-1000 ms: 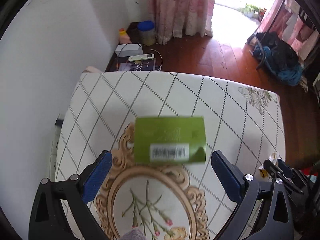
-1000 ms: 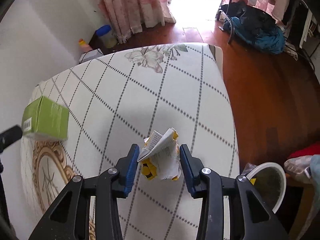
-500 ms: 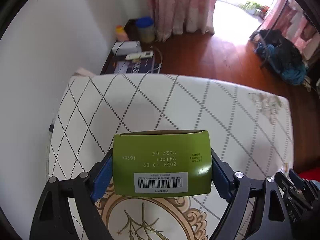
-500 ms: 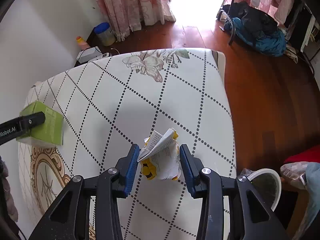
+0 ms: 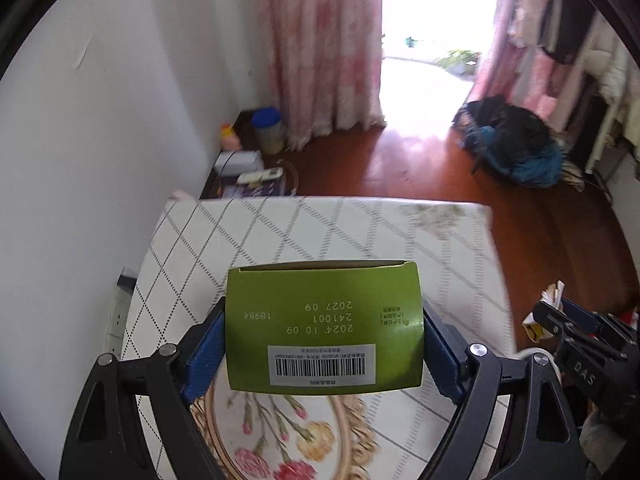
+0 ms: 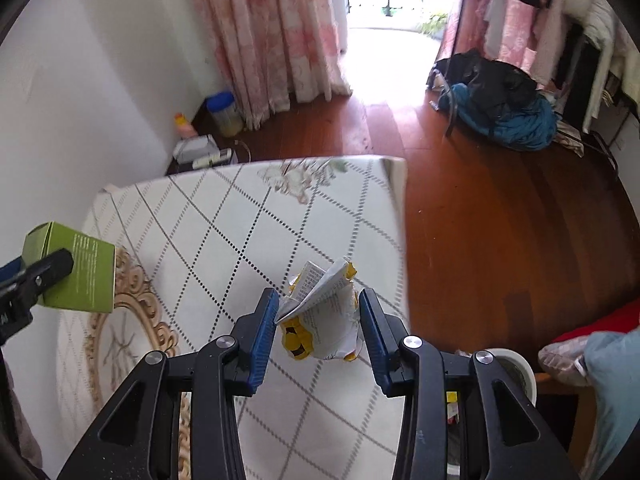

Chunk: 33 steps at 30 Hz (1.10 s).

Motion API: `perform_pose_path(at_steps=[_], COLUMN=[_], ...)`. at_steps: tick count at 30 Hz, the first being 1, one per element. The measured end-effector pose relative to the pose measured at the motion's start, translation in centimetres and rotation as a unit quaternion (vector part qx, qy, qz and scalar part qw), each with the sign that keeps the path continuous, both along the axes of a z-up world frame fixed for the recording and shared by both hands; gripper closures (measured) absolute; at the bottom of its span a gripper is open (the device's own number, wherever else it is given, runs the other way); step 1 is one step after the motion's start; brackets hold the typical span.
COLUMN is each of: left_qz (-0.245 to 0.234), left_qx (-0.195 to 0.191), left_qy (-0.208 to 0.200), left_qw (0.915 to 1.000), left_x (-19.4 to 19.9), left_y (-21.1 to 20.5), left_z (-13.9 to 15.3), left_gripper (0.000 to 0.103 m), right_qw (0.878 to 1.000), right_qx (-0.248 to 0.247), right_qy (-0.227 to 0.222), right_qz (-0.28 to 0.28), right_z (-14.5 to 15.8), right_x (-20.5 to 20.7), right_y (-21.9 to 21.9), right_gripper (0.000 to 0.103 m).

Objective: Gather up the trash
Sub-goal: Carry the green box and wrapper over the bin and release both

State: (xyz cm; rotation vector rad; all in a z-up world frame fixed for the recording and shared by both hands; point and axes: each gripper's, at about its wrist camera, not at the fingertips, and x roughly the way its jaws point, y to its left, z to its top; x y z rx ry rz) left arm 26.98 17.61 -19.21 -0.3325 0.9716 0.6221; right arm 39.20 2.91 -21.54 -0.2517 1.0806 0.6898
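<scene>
A bedroom with a dark red wooden floor [image 6: 500, 216], pink floral curtains [image 5: 320, 60] and a white wall holds a white quilted mattress with a dotted diamond pattern [image 6: 248, 224]; everything else is placed against that mattress. Above its near end, over the gold-framed flower print, the left gripper [image 5: 324, 344] has its blue pads clamped on the two short sides of a green rectangular cardboard box with a white barcode label [image 5: 324, 320], lifted clear of the cover; over the mattress's right edge the right gripper [image 6: 318, 320] squeezes a crumpled white-and-yellow printed paper wrapper [image 6: 320, 316] between its blue pads, also off the surface. Past the mattress's right side, down on the floor, stands a round white bin [image 6: 516, 364]; beyond its far end lies a heap of dark and blue clothes [image 6: 500, 112].
</scene>
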Motion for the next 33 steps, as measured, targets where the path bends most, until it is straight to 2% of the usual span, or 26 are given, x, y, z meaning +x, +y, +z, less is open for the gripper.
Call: perform_pose_path(at_steps=[7, 10, 13, 16, 19, 26, 29, 33], left_qz=[-0.066, -0.103, -0.137, -0.167, -0.193, -0.224, -0.215, -0.209], left_qx=[-0.006, -0.017, -0.038, -0.069, -0.113, -0.239, -0.271, -0.281], left_qy=[-0.045, -0.054, -0.053, -0.041, -0.02, 0.064, 0.093, 0.123], left_qw=[0.9968, 0.9931, 0.9883, 0.9827, 0.9745, 0.9429, 0.9337, 0.9286], left_x=[0.8, 2.3, 4.2, 6.7, 9.5, 16.0, 18.8, 20.8], left_y=[-8.0, -12.0, -16.0, -19.8, -23.3, -28.2, -28.7, -28.9], left_z=[4.4, 4.9, 4.1, 2.2, -1.0, -10.8, -14.1, -16.4], left_gripper=[0.018, 0.018, 0.018, 0.018, 0.018, 0.017, 0.015, 0.012], right_qw=[0.998, 0.996, 0.993, 0.99, 0.987, 0.975, 0.97, 0.966], right_qx=[0.033, 0.033, 0.026, 0.012, -0.007, -0.049, -0.058, -0.068], right_qy=[-0.011, -0.016, -0.013, -0.003, 0.018, 0.098, 0.125, 0.15], right_qz=[-0.057, -0.083, -0.112, -0.138, -0.162, -0.192, -0.198, -0.2], right_z=[4.0, 4.6, 4.3, 2.7, 0.2, -8.5, -11.7, -14.9], right_x=[-0.1, 0.0, 0.4, 1.1, 2.2, 4.9, 5.9, 7.2], right_y=[-10.6, -15.7, -20.7, -25.1, -29.1, -35.3, -36.5, -36.7], right_gripper=[0.06, 0.06, 0.06, 0.06, 0.06, 0.06, 0.06, 0.059])
